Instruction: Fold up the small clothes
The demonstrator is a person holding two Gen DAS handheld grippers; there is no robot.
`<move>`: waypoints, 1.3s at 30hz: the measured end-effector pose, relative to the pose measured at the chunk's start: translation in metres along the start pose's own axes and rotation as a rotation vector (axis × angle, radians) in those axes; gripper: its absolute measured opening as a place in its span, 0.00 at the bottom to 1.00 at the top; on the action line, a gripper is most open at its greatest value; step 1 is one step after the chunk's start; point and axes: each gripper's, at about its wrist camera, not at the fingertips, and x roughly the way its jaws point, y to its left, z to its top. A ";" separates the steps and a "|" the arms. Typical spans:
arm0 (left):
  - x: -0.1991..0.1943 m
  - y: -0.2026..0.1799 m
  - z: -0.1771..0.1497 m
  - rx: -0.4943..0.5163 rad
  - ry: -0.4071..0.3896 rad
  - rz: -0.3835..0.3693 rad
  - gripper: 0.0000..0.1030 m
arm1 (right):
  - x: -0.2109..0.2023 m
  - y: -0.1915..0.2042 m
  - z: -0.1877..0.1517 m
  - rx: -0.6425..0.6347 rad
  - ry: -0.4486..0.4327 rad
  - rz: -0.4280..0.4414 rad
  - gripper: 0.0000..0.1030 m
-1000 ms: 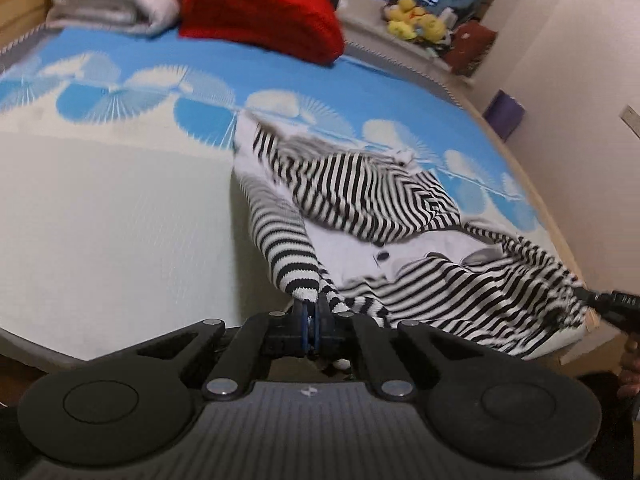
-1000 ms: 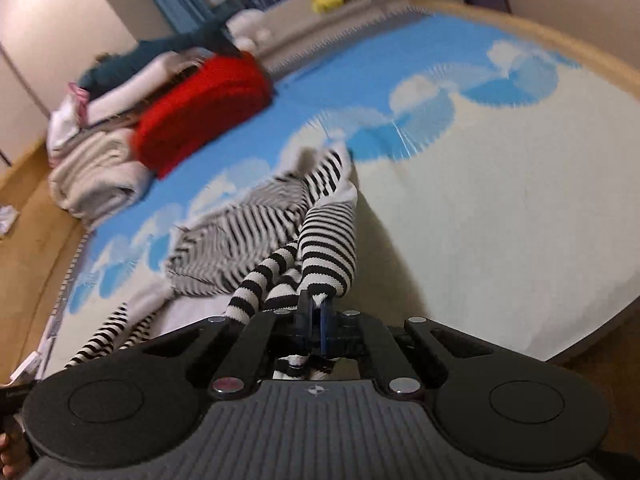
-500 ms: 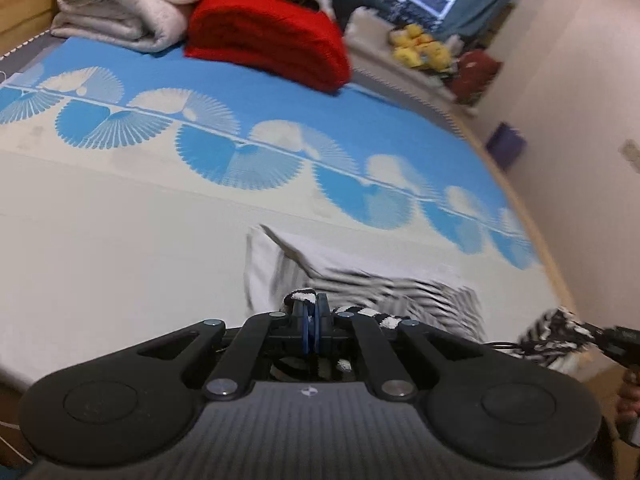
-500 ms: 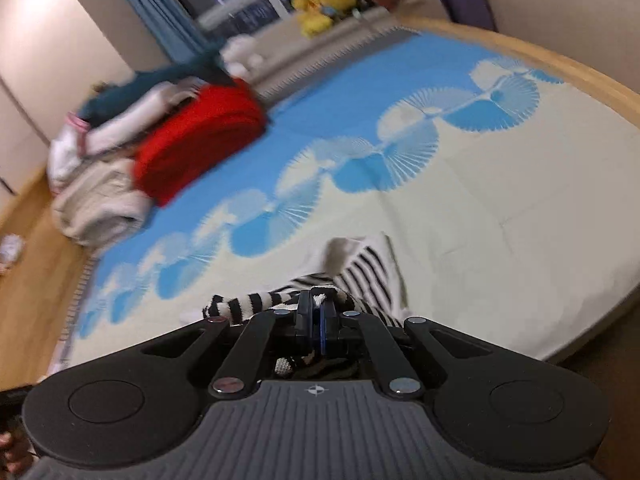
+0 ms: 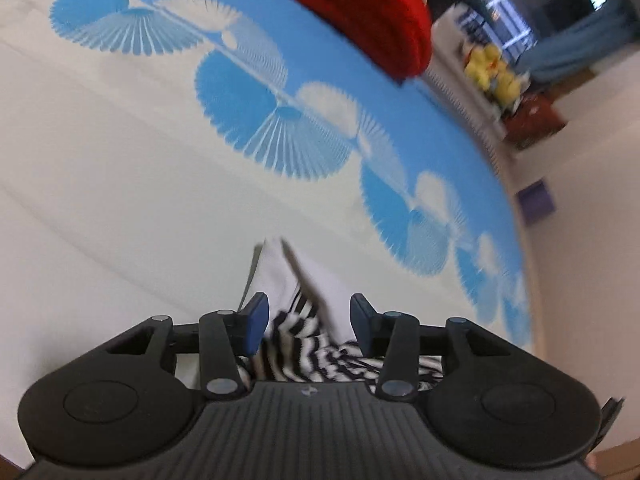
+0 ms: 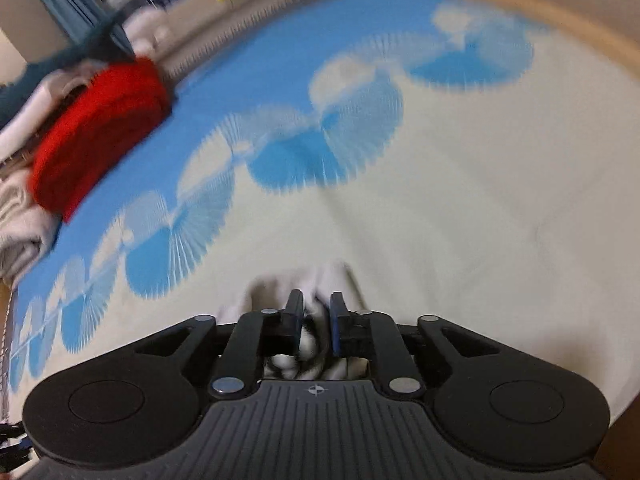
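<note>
Left wrist view: my left claw gapes over the striped garment on the bed; my right claw, partly parted, straddles its cloth.

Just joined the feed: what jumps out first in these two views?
The striped garment lies bunched between the open left tongs, close to the camera; the right tongs stand slightly apart around more of it. Beyond lies the sheet, printed with blue fans, with a red folded blanket at its far end.
</note>
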 end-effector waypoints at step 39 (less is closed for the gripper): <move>0.098 -0.116 -0.037 0.843 -0.196 0.351 0.07 | 0.040 0.096 -0.011 -0.733 -0.302 -0.050 0.05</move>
